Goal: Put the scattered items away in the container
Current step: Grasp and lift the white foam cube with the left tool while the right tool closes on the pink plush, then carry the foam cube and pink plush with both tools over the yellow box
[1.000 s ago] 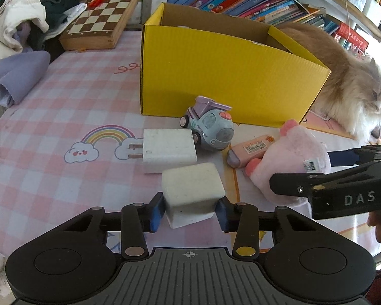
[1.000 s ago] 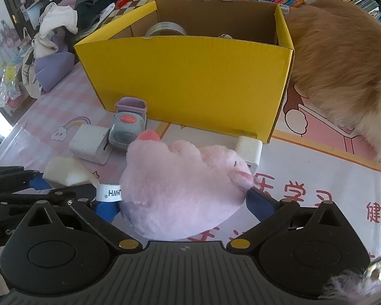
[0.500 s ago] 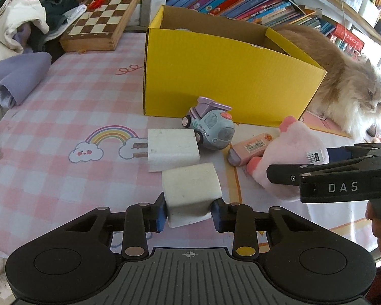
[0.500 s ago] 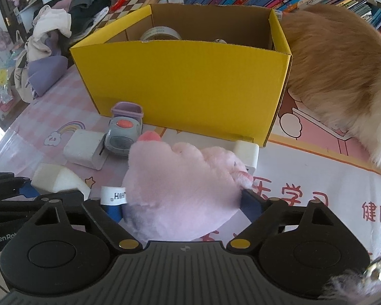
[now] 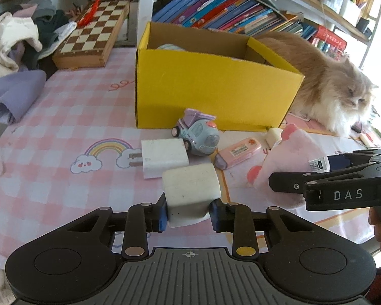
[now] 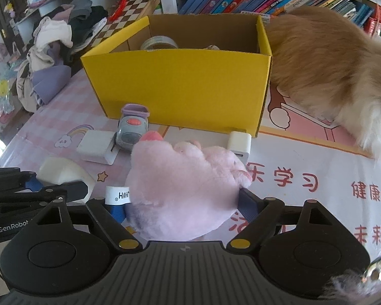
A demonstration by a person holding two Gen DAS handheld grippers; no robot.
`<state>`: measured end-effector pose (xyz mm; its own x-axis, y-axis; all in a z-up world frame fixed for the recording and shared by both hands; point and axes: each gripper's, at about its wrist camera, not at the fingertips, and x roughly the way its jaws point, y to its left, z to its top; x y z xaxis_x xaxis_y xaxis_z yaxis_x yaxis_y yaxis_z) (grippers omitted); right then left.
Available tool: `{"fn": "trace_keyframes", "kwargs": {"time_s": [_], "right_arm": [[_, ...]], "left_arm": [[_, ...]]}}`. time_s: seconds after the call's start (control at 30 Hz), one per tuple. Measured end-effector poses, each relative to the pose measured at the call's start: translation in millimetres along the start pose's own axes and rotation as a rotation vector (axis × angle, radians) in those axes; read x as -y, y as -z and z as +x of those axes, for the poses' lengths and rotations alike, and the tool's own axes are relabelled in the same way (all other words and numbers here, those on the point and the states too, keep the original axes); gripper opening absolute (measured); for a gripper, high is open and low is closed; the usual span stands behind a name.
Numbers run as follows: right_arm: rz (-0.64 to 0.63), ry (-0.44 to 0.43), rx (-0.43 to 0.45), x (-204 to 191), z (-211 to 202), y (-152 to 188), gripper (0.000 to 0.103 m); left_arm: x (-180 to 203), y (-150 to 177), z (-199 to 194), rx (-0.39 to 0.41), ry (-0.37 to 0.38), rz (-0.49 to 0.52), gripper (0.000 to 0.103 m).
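While both claws are loaded, neither load has reached the yellow box (image 5: 210, 94). Left claw (image 5: 189, 212) clamped on a white foam block (image 5: 191, 188), blue pads pressed against its two sides, near edge of the worktop (image 5: 50, 137). Right claw (image 6: 183, 206) clamped on a pink plush toy (image 6: 183, 190); the toy's white tag reads "HNHr…", the rest hidden behind the plush. Seen from the left wrist, the right claw's black arm bears "DAS"; seen from the right wrist, the left tool's body reads "GenRobot", cut off by the edge.

On the worktop, in front of the box: a white plug charger (image 5: 163, 156) with prongs pointing left, over a rainbow-and-cloud print; a pale blue and purple toy car (image 5: 198, 133) touching the charger; a pink labelled case (image 5: 237, 152), print too small to read; a small white adapter (image 6: 238, 143) just beside the box corner. A roll of clear tape (image 6: 158, 43) lies inside the box.

Red Chinese characters are printed on the mat (image 6: 317, 167) to the right. A long-haired cat (image 5: 330, 91) lies against the box's right side. Chessboard (image 5: 94, 35) and a clothes heap (image 5: 15, 40) lie behind, left.
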<state>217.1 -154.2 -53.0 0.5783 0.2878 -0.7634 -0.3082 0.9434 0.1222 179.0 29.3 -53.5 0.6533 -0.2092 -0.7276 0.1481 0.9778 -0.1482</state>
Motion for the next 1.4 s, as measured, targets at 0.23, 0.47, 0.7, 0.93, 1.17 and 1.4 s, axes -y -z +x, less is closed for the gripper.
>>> {"fn": "trace_keyframes", "kwargs": {"time_s": [0.23,0.47,0.7,0.93,1.17,1.4], "right_arm": [[-0.001,0.0,0.031,-7.8,-17.0,2.5,0.084],[-0.011,-0.001,0.052,-16.0,-29.2,4.8,0.084],[-0.022,-0.009,0.086,-19.7,-44.8,-2.0,0.084],[-0.02,-0.03,0.128,-20.6,-62.6,-16.1,0.084],[-0.05,-0.041,0.202,-21.0,-82.7,-41.9,0.084],[-0.109,-0.027,0.284,-15.3,-99.1,-79.2,0.084]], "left_arm": [[2.1,0.7,-13.8,0.033,0.015,0.028,0.029],[-0.4,3.9,-29.2,0.063,0.018,0.031,0.029],[-5.7,-1.5,-51.5,0.117,0.014,0.032,0.028],[-9.2,-19.4,-71.7,0.189,0.022,0.041,0.028],[-10.1,-45.0,-88.5,0.267,0.036,0.067,0.028],[-6.4,-81.2,-88.2,0.329,0.052,0.101,0.028]]}}
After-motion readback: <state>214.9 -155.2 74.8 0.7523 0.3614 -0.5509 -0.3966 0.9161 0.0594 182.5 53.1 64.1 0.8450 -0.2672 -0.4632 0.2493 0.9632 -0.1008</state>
